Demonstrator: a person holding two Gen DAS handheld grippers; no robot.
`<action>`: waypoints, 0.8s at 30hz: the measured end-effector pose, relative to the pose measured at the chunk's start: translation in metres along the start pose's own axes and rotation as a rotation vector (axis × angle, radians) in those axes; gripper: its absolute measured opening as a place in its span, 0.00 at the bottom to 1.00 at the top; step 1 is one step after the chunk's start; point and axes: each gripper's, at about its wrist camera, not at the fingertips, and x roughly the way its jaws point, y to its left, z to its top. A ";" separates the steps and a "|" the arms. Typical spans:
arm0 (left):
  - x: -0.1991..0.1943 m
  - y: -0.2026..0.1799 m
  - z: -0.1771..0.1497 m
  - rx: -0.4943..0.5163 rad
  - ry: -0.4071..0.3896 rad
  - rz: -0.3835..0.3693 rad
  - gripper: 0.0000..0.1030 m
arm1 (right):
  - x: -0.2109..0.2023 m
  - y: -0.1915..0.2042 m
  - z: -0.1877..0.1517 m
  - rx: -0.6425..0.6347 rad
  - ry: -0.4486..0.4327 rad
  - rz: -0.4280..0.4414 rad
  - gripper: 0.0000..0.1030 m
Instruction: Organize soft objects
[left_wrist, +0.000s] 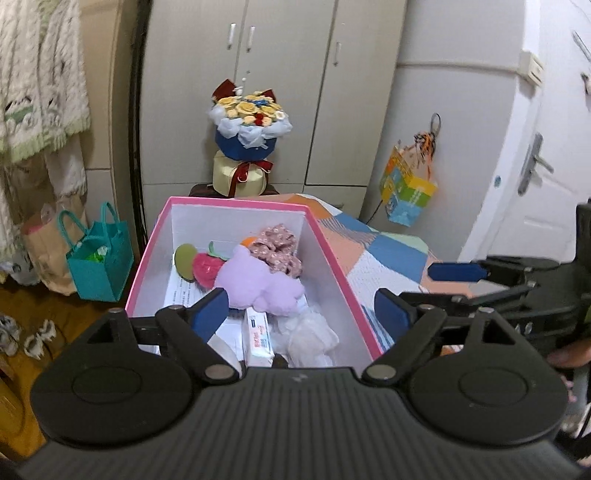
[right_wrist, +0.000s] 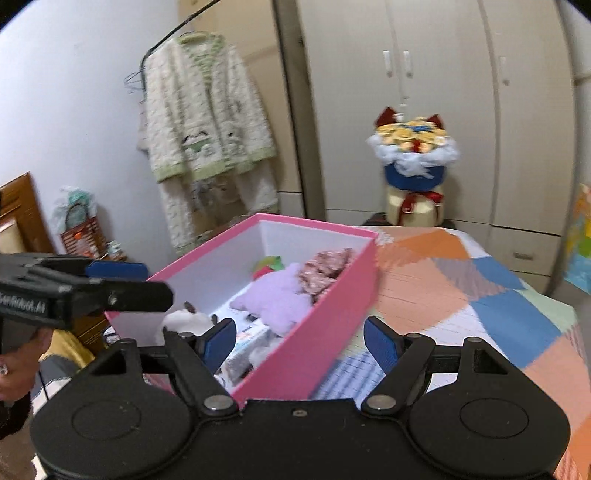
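Between the spread left fingers (left_wrist: 212, 314), the purple plush (left_wrist: 258, 284) lies untouched.

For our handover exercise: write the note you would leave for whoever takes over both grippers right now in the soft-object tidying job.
Left gripper: open, holding nothing, above the near end of the pink box.
Right gripper: open, holding nothing, over the box's near right wall.
In the box, on the patchwork cover: purple plush, floral cloth, pink-and-green soft toy, white fluffy item, plus papers and a small carton.
Done: the soft items in view are boxed.
Left: none shows loose on the visible cover; check outside the views.
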 end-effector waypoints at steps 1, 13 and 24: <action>-0.001 -0.003 0.000 0.014 0.006 0.003 0.86 | -0.004 -0.001 -0.002 0.008 -0.002 -0.007 0.80; -0.040 -0.024 -0.011 0.017 -0.053 0.177 1.00 | -0.040 -0.009 -0.013 0.059 -0.010 -0.145 0.99; -0.050 -0.054 -0.027 0.104 -0.032 0.196 1.00 | -0.070 0.002 -0.024 0.044 -0.015 -0.310 1.00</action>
